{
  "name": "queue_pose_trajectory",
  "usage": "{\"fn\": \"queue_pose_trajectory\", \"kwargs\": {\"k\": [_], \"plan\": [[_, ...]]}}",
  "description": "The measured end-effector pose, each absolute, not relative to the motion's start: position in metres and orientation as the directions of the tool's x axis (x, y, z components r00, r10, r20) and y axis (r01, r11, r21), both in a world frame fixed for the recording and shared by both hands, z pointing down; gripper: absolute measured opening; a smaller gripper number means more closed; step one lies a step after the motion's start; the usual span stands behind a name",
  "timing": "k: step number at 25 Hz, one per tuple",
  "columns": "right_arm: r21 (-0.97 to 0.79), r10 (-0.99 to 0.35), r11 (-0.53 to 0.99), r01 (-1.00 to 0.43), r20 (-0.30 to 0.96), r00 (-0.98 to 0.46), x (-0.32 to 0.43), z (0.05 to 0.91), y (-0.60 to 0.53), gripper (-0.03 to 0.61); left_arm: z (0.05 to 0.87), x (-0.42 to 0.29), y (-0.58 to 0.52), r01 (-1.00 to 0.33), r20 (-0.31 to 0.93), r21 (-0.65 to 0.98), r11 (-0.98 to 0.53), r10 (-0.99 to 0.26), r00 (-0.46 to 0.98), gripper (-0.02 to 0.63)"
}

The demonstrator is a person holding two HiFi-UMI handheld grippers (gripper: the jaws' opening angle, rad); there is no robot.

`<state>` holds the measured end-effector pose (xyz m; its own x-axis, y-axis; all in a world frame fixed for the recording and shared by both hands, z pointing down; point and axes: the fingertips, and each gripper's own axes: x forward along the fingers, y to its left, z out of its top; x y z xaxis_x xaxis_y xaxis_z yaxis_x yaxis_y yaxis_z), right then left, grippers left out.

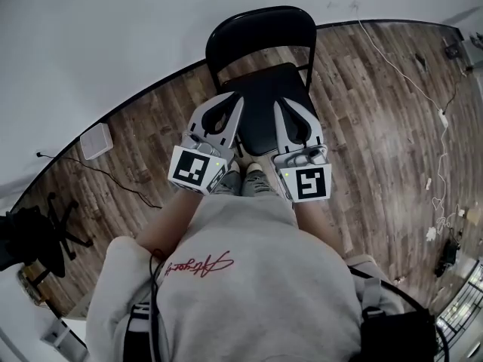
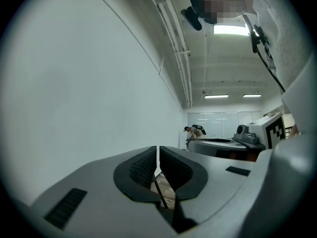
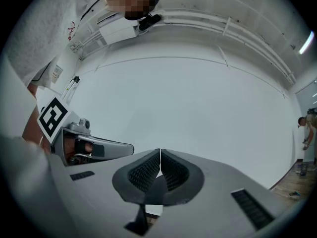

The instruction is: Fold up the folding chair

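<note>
Cool, flat light, colours washed out. A ceiling lamp (image 2: 230,29) glares white in the left gripper view. Fisheye bends everything: the floor (image 1: 377,127) edge curves in the head view, black corners ring both gripper views. Shadows soft, faint.

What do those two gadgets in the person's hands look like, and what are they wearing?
The left claw and right claw are pale grey shells with black ribbed pads. Each carries a cube with black-and-white square markers. The person wears a light grey sweatshirt with red script; a black cable runs down it.
</note>
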<state>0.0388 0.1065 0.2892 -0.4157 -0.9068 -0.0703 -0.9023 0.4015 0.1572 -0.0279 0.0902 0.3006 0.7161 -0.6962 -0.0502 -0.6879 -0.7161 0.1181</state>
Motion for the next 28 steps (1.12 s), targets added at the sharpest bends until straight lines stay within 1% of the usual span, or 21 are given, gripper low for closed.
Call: {"fn": "queue_pose_trajectory", "kwargs": {"k": [5,9,10,11,12,18,22,24,28], "plan": [[0.152,-0.9,0.419,-0.895,-0.057,-0.431,0.041,0.293,0.093,0.017,0.314,-0.028,0.072,-0.697,0.001,0.136,-0.704,-0.703,0.711,0.018],[0.121,-0.894,0.437,-0.891,-0.053,-0.446,0.044,0.306,0.084,0.017,0.346,-0.038,0.035,-0.717,0.07,0.093,-0.691,-0.714,0.697,0.023],[0.11,-0.894,0.438,-0.892,-0.046,-0.445,0.046,0.311,0.083,0.017,0.358,-0.041,0.022,-0.723,0.102,0.092,-0.685,-0.715,0.691,0.074],[0.1,-0.896,0.437,-0.894,-0.037,-0.442,0.049,0.317,0.083,0.017,0.371,-0.045,0.009,-0.729,0.14,0.1,-0.677,-0.716,0.684,0.172],[0.092,-0.899,0.434,-0.896,-0.027,-0.438,0.051,0.323,0.083,0.017,0.385,-0.051,-0.005,-0.738,0.179,0.109,-0.666,-0.717,0.674,0.215],[0.056,-0.904,0.427,-0.902,0.022,-0.426,0.061,0.356,0.088,0.017,0.462,-0.09,-0.087,-0.805,0.35,0.15,-0.574,-0.731,0.586,0.302],[0.019,-0.903,0.428,-0.904,0.062,-0.426,0.068,0.381,0.092,0.018,0.522,-0.099,-0.122,-0.815,0.505,0.172,-0.553,-0.661,0.555,0.351],[0.006,-0.909,0.409,-0.913,0.093,-0.407,0.074,0.396,0.093,0.018,0.543,-0.098,-0.132,-0.808,0.552,0.187,-0.559,-0.62,0.557,0.362],[-0.006,-0.913,0.376,-0.927,0.17,-0.372,0.085,0.431,0.093,0.018,0.568,-0.088,-0.149,-0.779,0.588,0.253,-0.574,-0.548,0.595,0.368]]}}
